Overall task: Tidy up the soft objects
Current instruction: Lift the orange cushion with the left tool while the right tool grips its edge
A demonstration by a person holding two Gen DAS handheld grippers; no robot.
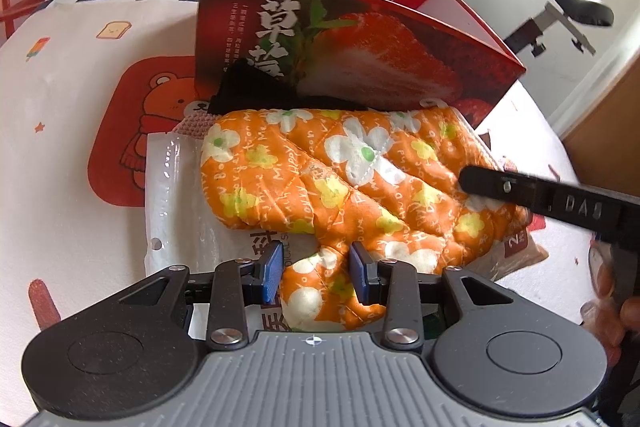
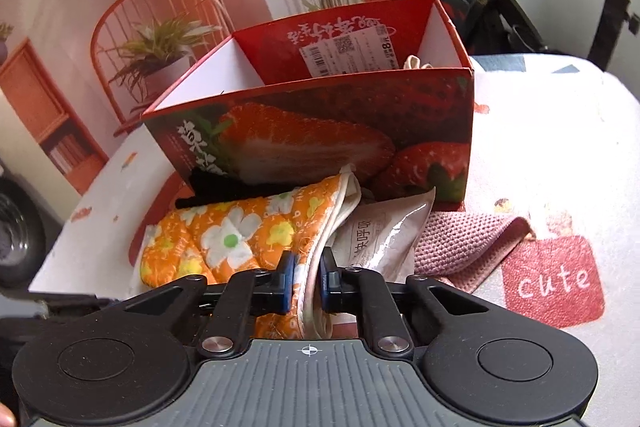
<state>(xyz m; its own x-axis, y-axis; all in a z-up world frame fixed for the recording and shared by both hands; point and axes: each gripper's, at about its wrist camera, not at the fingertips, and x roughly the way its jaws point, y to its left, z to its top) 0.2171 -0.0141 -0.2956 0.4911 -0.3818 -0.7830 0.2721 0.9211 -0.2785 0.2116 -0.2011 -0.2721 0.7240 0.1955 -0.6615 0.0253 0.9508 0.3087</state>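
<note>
Left gripper (image 1: 316,273): blue pads either side of the oven mitt (image 1: 340,171) thumb, a gap showing, not clamped. Right gripper (image 2: 307,277): pinched on the mitt's cuff hem. Mitt lies on packets in front of the strawberry box (image 2: 320,131). Step, as judged: picking up the mitt; next needs a lift over the box wall. Only the right view shows the pink cloth (image 2: 460,239) and the box interior.

Home: exercise bike (image 1: 576,7), cartoon tablecloth (image 1: 80,155)
</note>
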